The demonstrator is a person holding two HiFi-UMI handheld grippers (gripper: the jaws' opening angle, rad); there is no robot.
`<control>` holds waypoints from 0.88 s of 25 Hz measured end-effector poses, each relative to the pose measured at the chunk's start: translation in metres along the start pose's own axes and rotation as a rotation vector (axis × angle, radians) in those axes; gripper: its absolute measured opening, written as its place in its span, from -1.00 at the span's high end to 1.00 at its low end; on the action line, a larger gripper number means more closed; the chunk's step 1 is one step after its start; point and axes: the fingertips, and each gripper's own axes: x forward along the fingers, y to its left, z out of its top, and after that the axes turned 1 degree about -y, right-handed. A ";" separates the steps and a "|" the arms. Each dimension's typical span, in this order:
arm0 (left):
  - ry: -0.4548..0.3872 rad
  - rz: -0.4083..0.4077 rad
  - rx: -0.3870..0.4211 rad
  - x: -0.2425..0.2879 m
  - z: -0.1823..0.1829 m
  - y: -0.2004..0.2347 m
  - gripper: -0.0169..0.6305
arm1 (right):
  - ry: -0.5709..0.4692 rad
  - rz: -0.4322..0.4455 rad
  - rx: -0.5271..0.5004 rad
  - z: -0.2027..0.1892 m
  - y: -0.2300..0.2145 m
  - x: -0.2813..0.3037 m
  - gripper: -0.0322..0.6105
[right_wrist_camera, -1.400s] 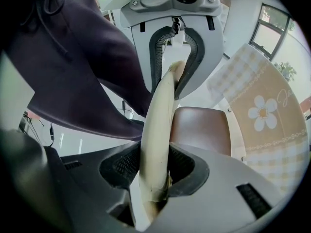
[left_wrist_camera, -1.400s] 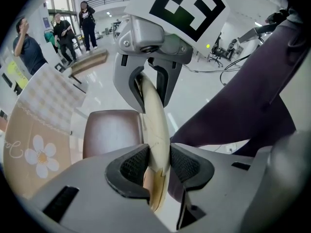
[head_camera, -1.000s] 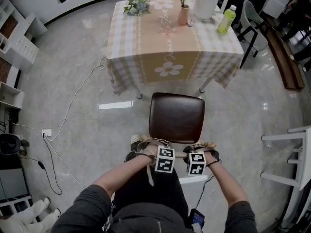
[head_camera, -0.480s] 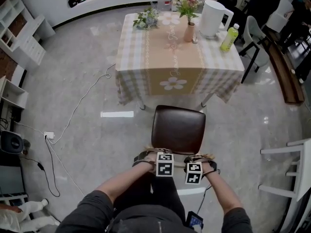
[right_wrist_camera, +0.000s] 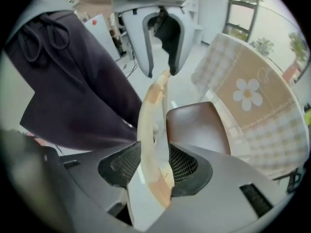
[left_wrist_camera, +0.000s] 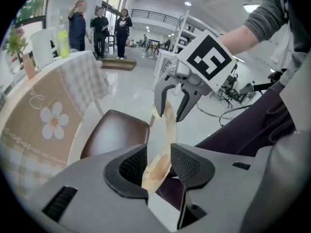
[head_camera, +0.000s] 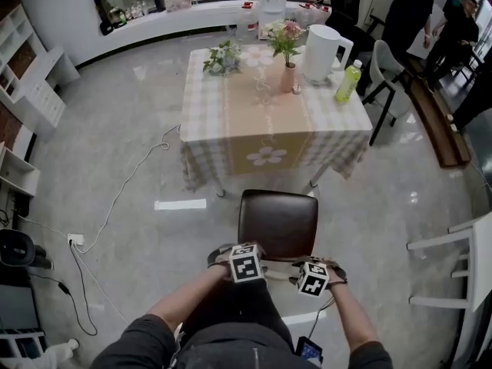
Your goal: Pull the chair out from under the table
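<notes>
The chair [head_camera: 278, 220] stands just out from under the bench [head_camera: 207, 121], so the pull looks done; the left tongs [left_wrist_camera: 159, 166] and the right tongs [right_wrist_camera: 154, 165], which just opened wider, sit loose round its back [right_wrist_camera: 148, 115].

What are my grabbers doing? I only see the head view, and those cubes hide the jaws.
Observer: In its own view, the right gripper has the rail of the chair between its jaws, which have just been opening.
Operator: Is it squeezing?
Observer: Seemingly not. In the left gripper view, its fingertips straddle the rail loosely.
Operator: What's the rail like?
Observer: Pale, thin and bowed.
</notes>
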 end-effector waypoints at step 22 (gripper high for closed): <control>-0.821 0.593 -0.308 -0.198 0.127 0.126 0.91 | -1.111 -0.836 0.835 0.123 -0.160 -0.251 0.73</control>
